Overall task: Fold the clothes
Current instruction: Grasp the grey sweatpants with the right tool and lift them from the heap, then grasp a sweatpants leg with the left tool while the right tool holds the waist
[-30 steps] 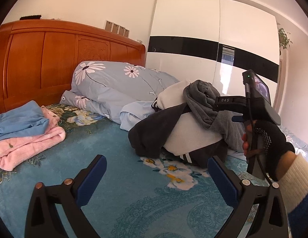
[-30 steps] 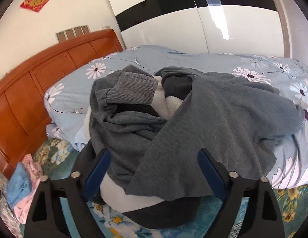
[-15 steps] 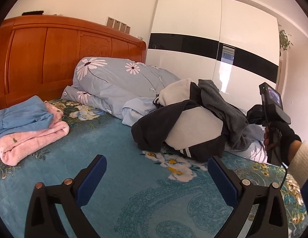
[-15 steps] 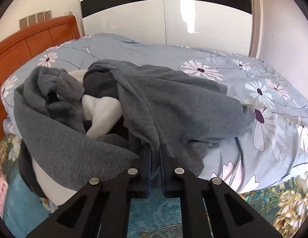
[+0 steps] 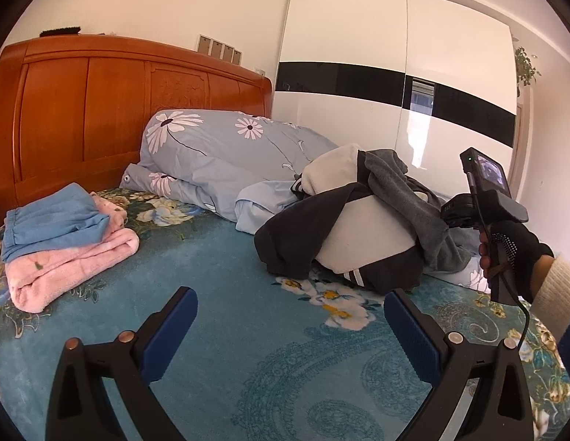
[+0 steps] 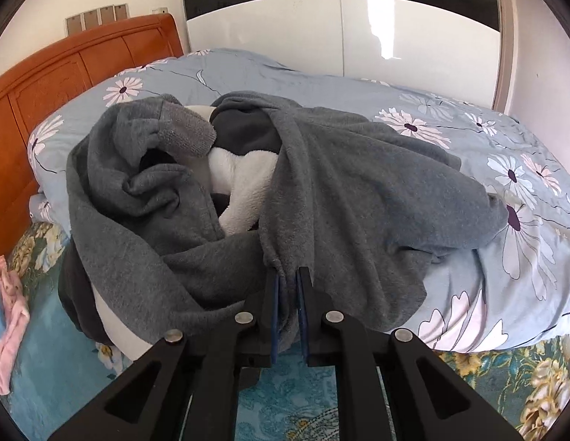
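Two grippers, two different states: the right gripper (image 6: 287, 275) has a bunched hem of the grey sweatshirt (image 6: 358, 191) between its pads, which press on the cloth, though its jaws are opening a hair right now. The left gripper (image 5: 289, 297) is spread wide with nothing in it, hanging over bare teal bedspread (image 5: 248, 345). The sweatshirt lies straight ahead of the right fingers, draped over a black-and-white fleece garment (image 6: 244, 169), and its far side spills to the right onto the floral quilt (image 6: 505, 136). From the left gripper the pile is ahead and to the right, with my gloved right hand (image 5: 516, 250) at its right edge. I read the step as peeling the sweatshirt off the heap so it can be laid flat. To do it well I'd firm up the pinch first, since the bite is only a thin fold near the pad tips and looks easy to lose. Then I'd lift up and back toward me instead of dragging. The sleeve (image 6: 182, 136), ahead and left of the right fingers, is tangled around the fleece and could tow it along. If the fleece starts to ride up, I'd bring the left gripper in to pin it or take a second edge. The landing zone is the open bedspread just ahead of the left fingers. I'd keep clear of the folded blue (image 5: 53, 217) and pink (image 5: 71, 261) stack, off to the far left.
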Demonstrator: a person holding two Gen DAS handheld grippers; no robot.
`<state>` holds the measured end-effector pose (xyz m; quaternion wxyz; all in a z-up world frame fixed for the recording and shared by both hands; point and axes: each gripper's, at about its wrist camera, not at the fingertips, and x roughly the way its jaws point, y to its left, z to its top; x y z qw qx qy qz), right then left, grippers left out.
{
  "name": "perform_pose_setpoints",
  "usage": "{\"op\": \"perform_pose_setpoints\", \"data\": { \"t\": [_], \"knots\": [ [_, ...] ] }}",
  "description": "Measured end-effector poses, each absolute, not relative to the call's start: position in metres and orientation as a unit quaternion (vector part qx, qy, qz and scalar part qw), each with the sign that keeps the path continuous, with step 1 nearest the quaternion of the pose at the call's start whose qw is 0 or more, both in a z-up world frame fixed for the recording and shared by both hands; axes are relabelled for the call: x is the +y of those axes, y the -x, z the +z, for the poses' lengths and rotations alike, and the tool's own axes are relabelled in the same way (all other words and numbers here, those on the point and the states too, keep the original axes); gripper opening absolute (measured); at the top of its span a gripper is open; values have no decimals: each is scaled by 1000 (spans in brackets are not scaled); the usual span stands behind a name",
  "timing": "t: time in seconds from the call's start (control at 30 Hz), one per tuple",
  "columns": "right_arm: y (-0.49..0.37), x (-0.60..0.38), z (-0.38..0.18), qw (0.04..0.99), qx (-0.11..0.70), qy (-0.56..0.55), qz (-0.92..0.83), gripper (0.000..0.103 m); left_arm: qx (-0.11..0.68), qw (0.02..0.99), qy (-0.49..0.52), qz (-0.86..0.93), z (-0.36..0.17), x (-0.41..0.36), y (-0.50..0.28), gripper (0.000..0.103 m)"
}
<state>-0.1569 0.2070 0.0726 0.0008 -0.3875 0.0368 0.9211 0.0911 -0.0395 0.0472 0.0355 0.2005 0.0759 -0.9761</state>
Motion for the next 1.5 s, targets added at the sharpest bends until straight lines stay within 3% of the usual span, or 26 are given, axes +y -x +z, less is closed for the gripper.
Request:
{"op": "perform_pose_setpoints", "data": {
  "t": [0.1,0.17,0.23,0.3,0.37,0.5,0.7,1.03,1.3,1.5],
  "knots": [
    [175,198,65,19,6,409,912,18,82,39,-204,-975,45,-45,-87,103],
    [183,196,59,30,-3,416,909,31,83,41,-208,-974,44,-48,-85,103],
    [188,197,51,40,-11,428,903,35,81,44,-208,-974,43,-51,-86,103],
    [190,200,46,57,-17,434,899,35,79,48,-208,-974,44,-55,-89,103],
    [186,208,47,83,-21,428,900,9,78,51,-209,-973,44,-59,-91,103],
    [174,226,66,140,-64,391,907,7,83,52,-209,-973,48,-64,-95,103],
    [130,262,158,186,-72,254,946,7,77,43,-199,-976,58,-56,-104,103],
    [15,245,264,131,-113,61,983,7,49,23,-187,-981,75,-31,-124,103],
    [-93,213,269,4,-147,-7,989,7,54,10,-192,-980,77,-19,-131,103],
    [-114,183,210,-93,-197,65,974,8,68,-4,-207,-976,72,-13,-133,103]
  ]
}}
